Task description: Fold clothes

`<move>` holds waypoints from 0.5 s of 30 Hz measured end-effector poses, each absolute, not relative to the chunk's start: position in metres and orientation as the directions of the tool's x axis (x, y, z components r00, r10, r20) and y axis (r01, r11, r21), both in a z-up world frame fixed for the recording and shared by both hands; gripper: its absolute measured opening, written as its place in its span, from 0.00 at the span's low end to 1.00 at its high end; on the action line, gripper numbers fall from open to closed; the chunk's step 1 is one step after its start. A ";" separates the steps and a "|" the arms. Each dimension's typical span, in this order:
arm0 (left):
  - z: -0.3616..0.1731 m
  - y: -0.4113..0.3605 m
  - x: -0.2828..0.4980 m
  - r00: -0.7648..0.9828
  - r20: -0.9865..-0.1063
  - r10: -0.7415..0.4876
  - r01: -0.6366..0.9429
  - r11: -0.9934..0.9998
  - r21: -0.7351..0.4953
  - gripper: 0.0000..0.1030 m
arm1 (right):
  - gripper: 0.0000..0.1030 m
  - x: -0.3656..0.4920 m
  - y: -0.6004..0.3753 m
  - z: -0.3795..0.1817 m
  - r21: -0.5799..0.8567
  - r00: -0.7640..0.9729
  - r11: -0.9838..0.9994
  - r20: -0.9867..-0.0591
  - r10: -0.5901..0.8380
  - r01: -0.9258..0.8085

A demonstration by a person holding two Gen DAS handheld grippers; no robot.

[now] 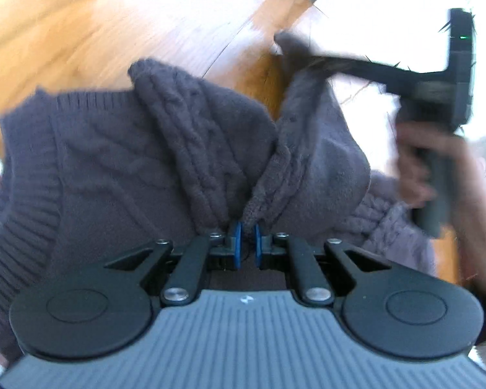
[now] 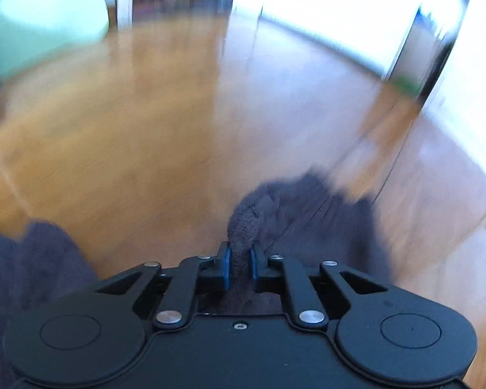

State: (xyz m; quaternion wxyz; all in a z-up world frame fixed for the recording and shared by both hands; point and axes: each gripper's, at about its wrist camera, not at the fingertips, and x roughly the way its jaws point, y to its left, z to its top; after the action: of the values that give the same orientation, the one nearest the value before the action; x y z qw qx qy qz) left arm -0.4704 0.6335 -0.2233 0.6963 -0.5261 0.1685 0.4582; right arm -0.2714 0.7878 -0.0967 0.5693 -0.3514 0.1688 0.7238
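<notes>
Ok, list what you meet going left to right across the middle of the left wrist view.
Ribbed hem → cable-knit sweater → left gripper, shut on a sweater fold → right hand holding the right gripper, shut on the sweater's far edge.

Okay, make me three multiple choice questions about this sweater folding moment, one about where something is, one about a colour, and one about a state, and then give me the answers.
1. In the left wrist view, where is the right gripper?
A. upper right
B. lower left
C. out of view

2. What colour is the sweater?
A. red
B. greyish purple
C. white

3. What is the left gripper doing?
A. wide open
B. shut on the sweater
C. holding a hanger

Answers:
1 A, it shows at the upper right, held by a hand.
2 B, the cable knit is greyish purple over the wooden floor.
3 B, knit is pinched between its blue fingers.
</notes>
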 end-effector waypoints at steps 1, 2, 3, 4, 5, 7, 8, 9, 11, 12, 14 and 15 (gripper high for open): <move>-0.222 0.632 -0.471 0.527 -0.715 0.460 -0.814 0.030 -0.580 0.08 | 0.11 -0.264 0.773 -0.079 -0.158 -0.099 -0.266 -0.659 0.746 -0.951; -0.220 0.631 -0.471 0.530 -0.713 0.458 -0.812 0.034 -0.582 0.08 | 0.08 -0.256 0.756 -0.062 -0.155 -0.090 -0.232 -0.614 0.784 -0.960; -0.219 0.630 -0.471 0.534 -0.712 0.457 -0.811 0.038 -0.584 0.08 | 0.08 -0.246 0.732 -0.045 -0.144 -0.075 -0.189 -0.569 0.819 -0.971; -0.217 0.629 -0.472 0.537 -0.710 0.455 -0.809 0.042 -0.586 0.08 | 0.08 -0.235 0.707 -0.032 -0.129 -0.056 -0.146 -0.533 0.844 -0.981; -0.216 0.628 -0.472 0.541 -0.708 0.454 -0.808 0.045 -0.588 0.08 | 0.08 -0.223 0.679 -0.023 -0.109 -0.032 -0.101 -0.507 0.861 -0.989; -0.213 0.626 -0.473 0.548 -0.705 0.451 -0.804 0.053 -0.592 0.08 | 0.08 -0.199 0.633 -0.019 -0.080 0.005 -0.041 -0.511 0.860 -0.996; -0.211 0.625 -0.473 0.551 -0.703 0.450 -0.803 0.057 -0.593 0.08 | 0.08 -0.187 0.613 -0.022 -0.068 0.023 -0.016 -0.534 0.845 -0.998; -0.209 0.624 -0.473 0.555 -0.701 0.448 -0.801 0.060 -0.595 0.08 | 0.08 -0.178 0.594 -0.028 -0.054 0.046 0.018 -0.573 0.818 -0.998; -0.206 0.622 -0.474 0.562 -0.698 0.445 -0.798 0.068 -0.599 0.08 | 0.08 -0.166 0.565 -0.041 -0.022 0.058 0.058 -0.661 0.748 -0.998; -0.205 0.621 -0.474 0.565 -0.696 0.443 -0.797 0.072 -0.600 0.08 | 0.08 -0.161 0.552 -0.047 -0.009 0.054 0.067 -0.700 0.712 -0.998; -0.210 0.619 -0.466 0.554 -0.729 0.403 -0.813 0.073 -0.577 0.08 | 0.08 -0.159 0.527 -0.058 -0.007 0.039 0.051 -0.751 0.659 -0.999; -0.211 0.618 -0.463 0.532 -0.747 0.398 -0.833 0.087 -0.547 0.08 | 0.08 -0.160 0.521 -0.064 -0.026 0.044 0.038 -0.772 0.634 -0.999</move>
State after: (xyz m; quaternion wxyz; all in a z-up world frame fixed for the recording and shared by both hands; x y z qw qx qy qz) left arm -0.4635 0.6180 -0.2111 0.7066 -0.5166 0.2106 0.4353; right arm -0.1604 0.5212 -0.0643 0.6552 -0.3047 0.2994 0.6231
